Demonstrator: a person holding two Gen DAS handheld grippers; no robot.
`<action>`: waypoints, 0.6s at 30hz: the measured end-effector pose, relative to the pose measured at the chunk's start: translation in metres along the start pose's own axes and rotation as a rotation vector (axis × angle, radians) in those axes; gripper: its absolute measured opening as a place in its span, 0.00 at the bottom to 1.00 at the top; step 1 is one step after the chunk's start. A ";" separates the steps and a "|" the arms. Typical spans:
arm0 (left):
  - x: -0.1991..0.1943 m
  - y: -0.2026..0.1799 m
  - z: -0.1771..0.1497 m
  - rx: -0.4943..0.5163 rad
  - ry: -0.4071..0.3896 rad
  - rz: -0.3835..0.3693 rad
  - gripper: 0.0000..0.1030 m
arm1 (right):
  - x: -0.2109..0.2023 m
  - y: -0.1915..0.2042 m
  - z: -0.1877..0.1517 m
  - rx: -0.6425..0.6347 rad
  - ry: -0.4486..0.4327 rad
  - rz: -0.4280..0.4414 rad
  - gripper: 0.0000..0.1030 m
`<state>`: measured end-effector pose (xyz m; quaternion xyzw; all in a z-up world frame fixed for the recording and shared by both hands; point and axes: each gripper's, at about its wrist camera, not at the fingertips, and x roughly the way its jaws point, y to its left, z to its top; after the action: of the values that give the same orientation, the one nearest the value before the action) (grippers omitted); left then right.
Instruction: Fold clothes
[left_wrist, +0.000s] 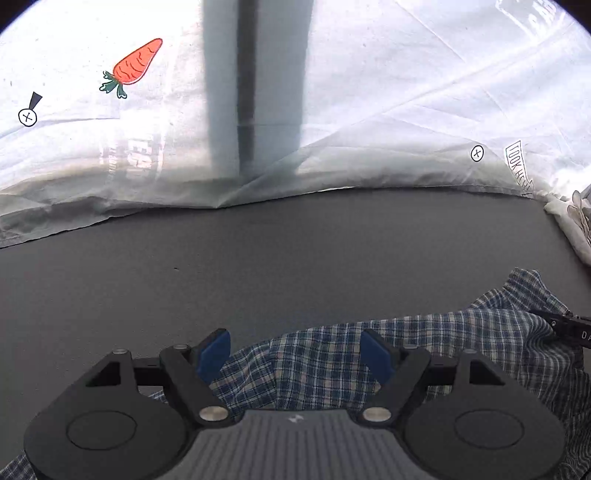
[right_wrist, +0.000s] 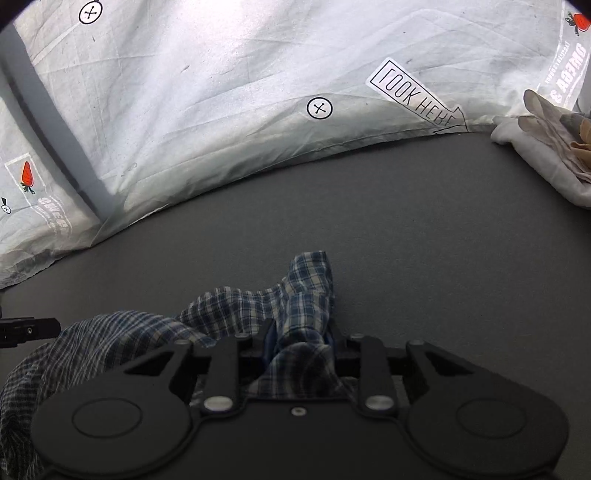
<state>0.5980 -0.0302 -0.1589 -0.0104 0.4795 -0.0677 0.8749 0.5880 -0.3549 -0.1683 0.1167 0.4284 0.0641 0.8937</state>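
The plaid shirt, blue and white checked, lies crumpled on the near part of a dark grey tabletop, under both grippers. The right gripper points steeply down at it, its jaws drawn close together and pinching a bunched fold of the cloth, with a peak of fabric standing up just beyond the fingers. The left gripper also tilts steeply down, its two blue pads spread wide; checked cloth lies between and beneath them, but the pads do not press on it. Each gripper's black edge shows at the side of the other's view.

There is one plaid shirt, two grippers, and one pale heap of other cloth at the far right of the table. Behind the table hangs a white printed sheet with carrot drawings, circled crosses and a "LOOK HERE" arrow; light shines through it, and a dark upright post shows behind it.
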 end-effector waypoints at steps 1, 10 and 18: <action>0.002 0.001 0.002 0.006 0.004 -0.018 0.76 | -0.004 0.000 0.003 0.001 -0.022 0.015 0.11; -0.021 0.015 0.007 -0.110 -0.054 0.023 0.76 | -0.094 -0.012 0.031 0.071 -0.417 0.132 0.13; -0.015 -0.011 0.012 -0.050 -0.032 -0.002 0.76 | -0.045 -0.050 -0.032 0.031 -0.071 -0.176 0.42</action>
<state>0.5993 -0.0399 -0.1390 -0.0339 0.4669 -0.0564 0.8818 0.5354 -0.4082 -0.1674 0.0947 0.4058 -0.0254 0.9087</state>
